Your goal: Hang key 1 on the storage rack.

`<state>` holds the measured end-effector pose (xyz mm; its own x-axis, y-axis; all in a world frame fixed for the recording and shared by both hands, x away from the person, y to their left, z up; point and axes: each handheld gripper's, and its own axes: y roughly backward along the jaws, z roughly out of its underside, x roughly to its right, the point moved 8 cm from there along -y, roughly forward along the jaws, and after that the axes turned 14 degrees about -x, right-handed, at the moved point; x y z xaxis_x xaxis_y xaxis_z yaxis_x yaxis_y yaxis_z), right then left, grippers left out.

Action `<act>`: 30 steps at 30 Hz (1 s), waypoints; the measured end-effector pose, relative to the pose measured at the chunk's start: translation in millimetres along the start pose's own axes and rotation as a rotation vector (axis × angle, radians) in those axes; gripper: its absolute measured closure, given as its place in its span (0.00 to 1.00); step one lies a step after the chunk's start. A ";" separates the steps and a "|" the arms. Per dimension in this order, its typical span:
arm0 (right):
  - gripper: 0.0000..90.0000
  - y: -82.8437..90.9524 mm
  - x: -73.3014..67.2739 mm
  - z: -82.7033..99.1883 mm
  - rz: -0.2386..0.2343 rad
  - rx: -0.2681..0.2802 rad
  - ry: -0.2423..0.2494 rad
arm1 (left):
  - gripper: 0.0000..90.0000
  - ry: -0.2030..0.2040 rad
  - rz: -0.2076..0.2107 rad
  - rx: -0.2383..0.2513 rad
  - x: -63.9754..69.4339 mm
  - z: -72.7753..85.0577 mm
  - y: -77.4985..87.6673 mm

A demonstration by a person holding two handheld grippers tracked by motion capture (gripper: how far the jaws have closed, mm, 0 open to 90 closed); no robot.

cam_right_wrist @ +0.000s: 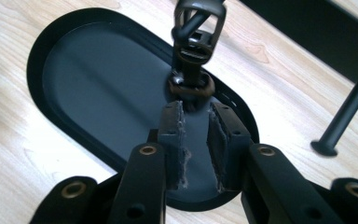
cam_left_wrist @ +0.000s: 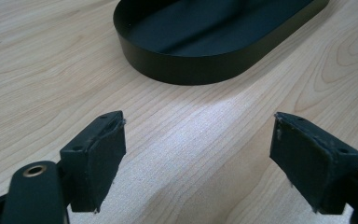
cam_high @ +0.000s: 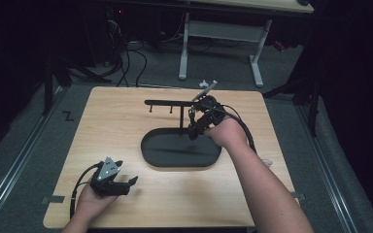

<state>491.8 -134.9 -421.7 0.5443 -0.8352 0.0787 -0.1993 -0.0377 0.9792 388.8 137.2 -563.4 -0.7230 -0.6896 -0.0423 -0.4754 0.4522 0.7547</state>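
Left claw [cam_left_wrist: 200, 154] gapes over pale woodgrain; right claw [cam_right_wrist: 196, 140] pinches a strap above the matte oval tray [cam_right_wrist: 51, 60]

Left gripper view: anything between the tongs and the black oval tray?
Nothing visible. The left gripper has its tongs open over bare light wooden table, and the black oval metal tray lies straight ahead, unobstructed.

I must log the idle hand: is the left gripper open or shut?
Open. The left gripper shows its two jaws wide apart, with bare wooden table between them.
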 end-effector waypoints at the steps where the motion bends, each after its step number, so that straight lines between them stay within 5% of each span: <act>1: 0.82 0.2 -1.0 3.1 -0.007 0.000 0.008 | 0.21 0.000 -0.001 -0.001 0.1 0.0 -0.3; 14: 0.67 1.3 -8.8 29.3 -0.053 -0.009 0.008 | 0.21 -0.001 0.001 0.000 0.8 -0.2 -0.4; 30: 0.64 -7.6 15.4 89.1 -0.039 -0.031 -0.042 | 0.21 -0.003 0.002 -0.004 2.8 -0.1 -1.6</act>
<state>429.1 -196.3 -444.6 0.5164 -0.8557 0.0326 -0.1525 -0.0544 0.9868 387.5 134.5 -564.6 -0.7253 -0.6871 -0.0427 -0.4719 0.4510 0.7576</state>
